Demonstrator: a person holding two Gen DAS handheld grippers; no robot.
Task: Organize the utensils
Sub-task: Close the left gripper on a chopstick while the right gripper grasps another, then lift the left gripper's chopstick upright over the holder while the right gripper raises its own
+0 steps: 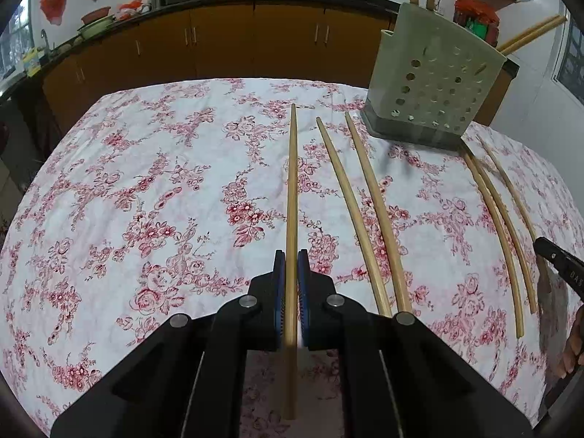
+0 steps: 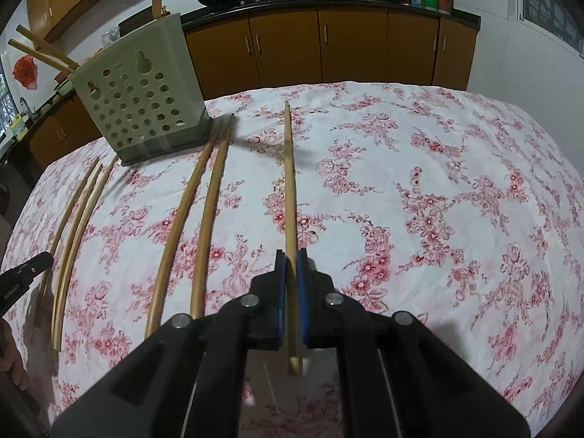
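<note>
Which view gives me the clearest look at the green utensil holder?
The right wrist view: the utensil holder shows its whole perforated face, keyhole slots and base. The left wrist view shows the holder too, blurrier, at the upper right.

each hand-held gripper [image 1: 291, 268] [image 2: 291, 268] has black angular arms, silver round bolts and blue ribbed pads.

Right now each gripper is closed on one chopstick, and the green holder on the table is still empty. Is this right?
Not quite: the green holder is not empty. The right wrist view shows chopsticks already sticking out of its top. Each gripper does hold one chopstick.
</note>
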